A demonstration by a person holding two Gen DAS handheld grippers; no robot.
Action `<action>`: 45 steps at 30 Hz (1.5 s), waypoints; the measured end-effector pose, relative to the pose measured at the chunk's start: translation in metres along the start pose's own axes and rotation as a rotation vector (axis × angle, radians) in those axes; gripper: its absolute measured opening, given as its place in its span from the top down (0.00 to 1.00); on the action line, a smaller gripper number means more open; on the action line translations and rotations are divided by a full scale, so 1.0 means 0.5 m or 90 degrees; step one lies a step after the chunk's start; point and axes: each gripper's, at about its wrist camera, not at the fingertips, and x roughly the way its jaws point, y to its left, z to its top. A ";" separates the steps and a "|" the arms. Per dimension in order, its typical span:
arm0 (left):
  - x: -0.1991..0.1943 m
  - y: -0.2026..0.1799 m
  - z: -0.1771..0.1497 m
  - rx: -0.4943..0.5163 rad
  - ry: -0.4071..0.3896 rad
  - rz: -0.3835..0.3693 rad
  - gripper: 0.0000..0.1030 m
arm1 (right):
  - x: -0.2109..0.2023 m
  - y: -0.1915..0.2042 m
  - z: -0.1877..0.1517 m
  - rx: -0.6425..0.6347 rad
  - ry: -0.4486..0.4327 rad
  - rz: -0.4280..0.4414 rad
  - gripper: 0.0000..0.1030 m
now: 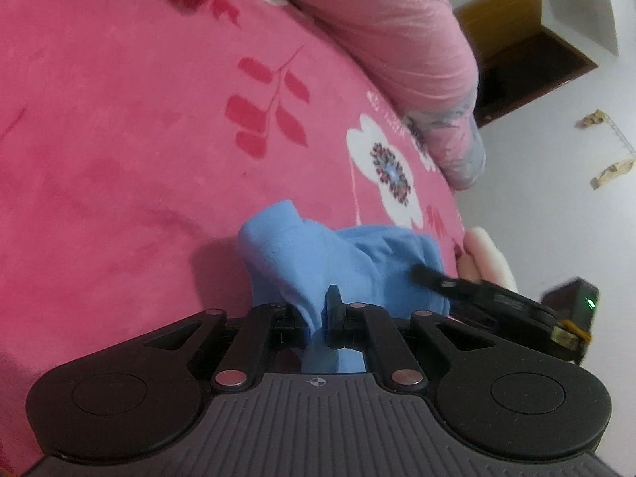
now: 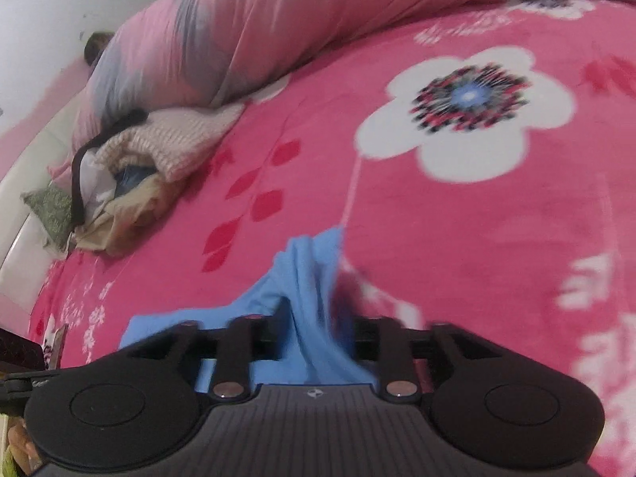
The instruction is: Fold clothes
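Blue garment (image 1: 318,262), bunched, lying on a pink floral blanket (image 1: 119,159). Both grippers have hold of it.

Left wrist view, left to right. Open pink blanket fills everything left of the fingers, with a red leaf sprig print ahead of them. Left gripper (image 1: 318,314): fingers drawn close together, a fold of the blue cloth pinched between them; the cloth runs down through the gap toward the camera body and billows up ahead of the tips. Just right of the fingers, more of the garment lies heaped on the blanket. At its right edge the right gripper (image 1: 427,272) enters from the side, its dark finger pressed into the cloth; a hand (image 1: 487,256) sits behind it. Ahead and right of the fingers, a white flower print, then a rolled pink quilt (image 1: 397,39) along the blanket's far edge. Beyond that, pale floor and a brown cardboard box (image 1: 520,39).

Right wrist view (motion blur), left to right. Far ahead-left of the fingers, a heap of other clothes (image 2: 151,171), knit piece on top, lying against the quilt (image 2: 258,31). Right gripper (image 2: 318,338): fingers closed on a vertical gather of the blue garment (image 2: 306,278), which spreads flat to the left under the left finger. Right of the fingers, only blanket (image 2: 497,258) with the large white flower ahead.
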 end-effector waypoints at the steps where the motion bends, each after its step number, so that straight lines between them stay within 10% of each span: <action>1: 0.000 0.004 0.003 -0.007 0.003 0.002 0.78 | -0.031 -0.009 -0.002 0.001 -0.020 -0.010 0.53; 10: -0.132 0.027 -0.068 0.010 -0.053 0.013 0.58 | -0.328 -0.104 -0.112 0.095 -0.141 -0.040 0.43; 15: -0.179 -0.047 -0.187 0.120 0.033 -0.064 0.58 | -0.383 -0.126 -0.237 0.162 -0.134 -0.003 0.43; 21: -0.108 -0.076 -0.307 0.147 0.128 -0.031 0.60 | -0.386 -0.142 -0.329 0.235 -0.129 0.047 0.43; 45: -0.041 0.003 -0.375 -0.092 0.109 -0.122 0.72 | -0.401 -0.203 -0.405 0.317 -0.184 0.090 0.43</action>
